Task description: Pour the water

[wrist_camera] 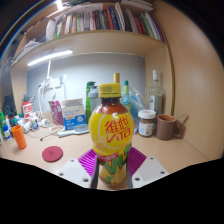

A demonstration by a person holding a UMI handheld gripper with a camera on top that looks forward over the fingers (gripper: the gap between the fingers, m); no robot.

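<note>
A yellow drink bottle with an orange cap and a red and green label stands upright between my fingers, filling the middle of the gripper view. My gripper is shut on the bottle, both magenta pads pressed against its lower sides. The bottle's base is hidden below the fingers. Beyond it to the right stands a brown mug on the wooden desk.
A dark-lidded jar stands next to the mug. Several bottles and a white box line the back of the desk. An orange bottle and a round red lid lie to the left. A bookshelf hangs overhead.
</note>
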